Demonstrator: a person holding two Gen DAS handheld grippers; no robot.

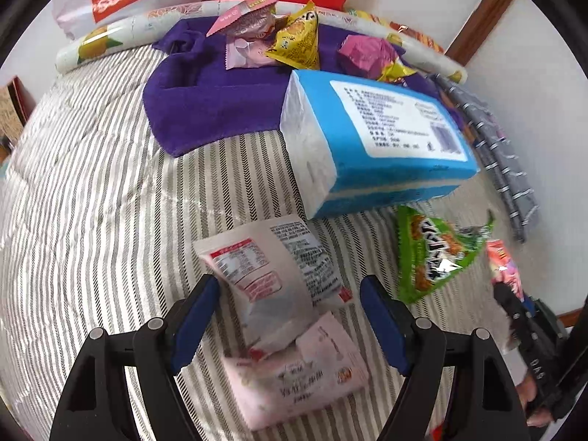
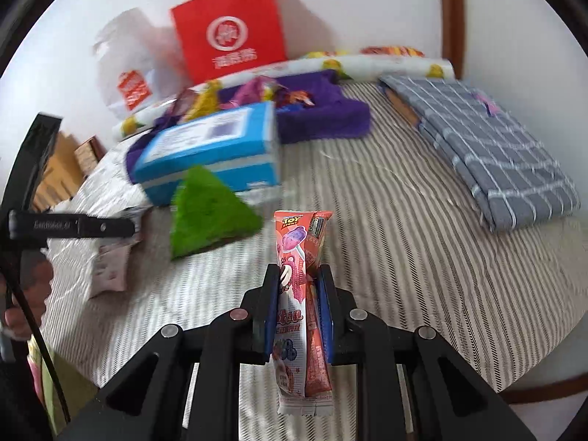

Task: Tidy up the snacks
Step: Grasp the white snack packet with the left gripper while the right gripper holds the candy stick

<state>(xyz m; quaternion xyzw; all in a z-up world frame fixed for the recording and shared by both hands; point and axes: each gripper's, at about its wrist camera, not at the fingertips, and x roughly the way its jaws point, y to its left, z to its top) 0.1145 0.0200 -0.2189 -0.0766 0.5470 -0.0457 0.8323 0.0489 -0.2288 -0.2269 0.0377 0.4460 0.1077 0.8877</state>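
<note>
Two tools work over the striped bed (image 2: 422, 257). Right tool (image 2: 297, 305) is clamped tight on an upright lollipop packet (image 2: 294, 257). Left tool (image 1: 286, 316) hangs with jaws wide apart, gripping nothing, over a white packet (image 1: 272, 279) lying near the blue tissue pack (image 1: 367, 139).

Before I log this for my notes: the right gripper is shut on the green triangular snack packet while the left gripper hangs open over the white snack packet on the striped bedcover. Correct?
Not quite. The right wrist view shows the right gripper shut on a red-and-pink lollipop packet; the green triangular snack packet lies free on the striped bedcover. The rest holds.
</note>
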